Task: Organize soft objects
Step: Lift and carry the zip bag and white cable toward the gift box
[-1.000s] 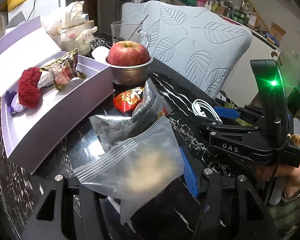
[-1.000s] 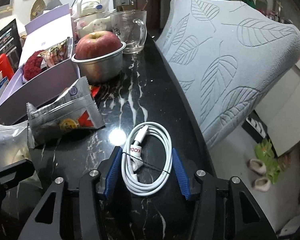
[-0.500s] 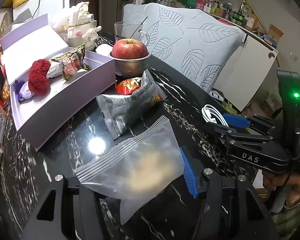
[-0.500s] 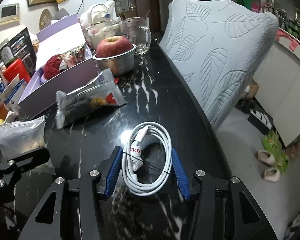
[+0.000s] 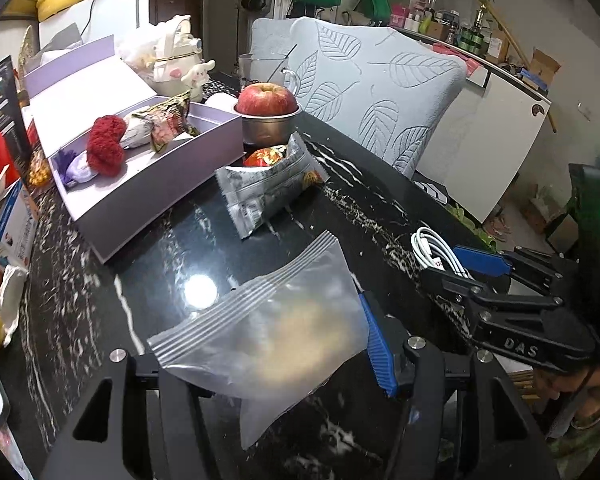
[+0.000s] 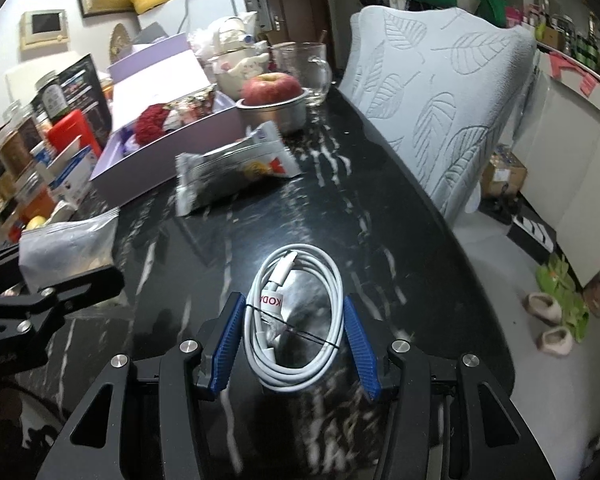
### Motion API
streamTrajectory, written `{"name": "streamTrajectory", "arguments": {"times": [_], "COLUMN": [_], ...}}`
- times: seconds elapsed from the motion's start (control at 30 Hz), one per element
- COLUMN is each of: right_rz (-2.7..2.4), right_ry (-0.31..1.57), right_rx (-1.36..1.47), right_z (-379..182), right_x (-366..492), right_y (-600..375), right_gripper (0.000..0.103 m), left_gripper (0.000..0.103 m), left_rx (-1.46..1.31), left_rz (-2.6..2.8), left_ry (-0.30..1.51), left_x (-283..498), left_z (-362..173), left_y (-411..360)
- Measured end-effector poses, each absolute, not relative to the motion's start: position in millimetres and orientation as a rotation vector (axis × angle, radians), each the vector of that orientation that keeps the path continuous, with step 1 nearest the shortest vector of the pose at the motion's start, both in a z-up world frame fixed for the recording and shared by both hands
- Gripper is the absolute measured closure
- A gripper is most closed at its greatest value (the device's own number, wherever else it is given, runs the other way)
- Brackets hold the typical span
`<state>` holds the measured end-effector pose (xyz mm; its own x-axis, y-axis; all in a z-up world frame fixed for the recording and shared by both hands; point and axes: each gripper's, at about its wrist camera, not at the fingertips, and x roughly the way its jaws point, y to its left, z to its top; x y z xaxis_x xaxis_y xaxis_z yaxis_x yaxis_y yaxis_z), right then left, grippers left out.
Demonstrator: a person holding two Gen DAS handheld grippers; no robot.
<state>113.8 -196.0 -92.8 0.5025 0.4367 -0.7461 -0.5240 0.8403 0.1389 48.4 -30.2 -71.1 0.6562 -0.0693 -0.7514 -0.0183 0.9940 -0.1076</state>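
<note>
My left gripper [image 5: 272,356] is shut on a clear zip bag [image 5: 284,332] with something beige inside; the bag covers its left finger, and the blue right pad [image 5: 374,344] presses the bag's edge. My right gripper [image 6: 294,340] is shut on a coiled white cable [image 6: 296,316], held between its blue pads [image 6: 228,344]. Both hover above the black marble table [image 6: 380,208]. The open purple box [image 5: 148,200] stands far left and holds a red knitted piece [image 5: 106,146] and a snack pack [image 5: 168,120]. A grey snack packet [image 5: 268,192] lies in front of it.
An apple in a metal bowl [image 5: 266,100] and a glass mug [image 6: 304,68] stand behind the packet. A leaf-patterned pillow [image 5: 380,92] leans on the table's right edge. Jars, boxes and a red case [image 6: 72,132] crowd the left side. Slippers [image 6: 548,320] lie on the floor.
Both grippers have drawn back from the box and bowl, each keeping its load. The packet, apple and box now look smaller and farther off.
</note>
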Motion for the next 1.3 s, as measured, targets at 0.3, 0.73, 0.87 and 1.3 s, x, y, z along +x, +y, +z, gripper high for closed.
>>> {"name": "streamTrajectory", "arguments": {"times": [0.3,0.73,0.87,1.3], "right_rz": [0.702,0.866,0.89,0.943], "right_ry": [0.829,0.771,0.729,0.604], "right_rx": [-0.128,-0.136,-0.151,-0.184], "right_z": [-81,-62,-51,-13], "right_x": [67,31,26,36], "right_y": [-179,-152,-147,-120], "right_gripper": [0.053,0.053,0.053,0.053], "left_gripper": [0.046,0.046,0.046,0.046], "left_rx": [-0.114,-0.144,-0.163,-0.148], "left_rz": [0.008,0.051,0.055,0.134], "left_ry": [0.855,0.814,0.794,0.679], "left_x": [17,-18,-24,-30], "left_z": [-69,-53,-45,-6], "left_y": [-20,5,12,48]}}
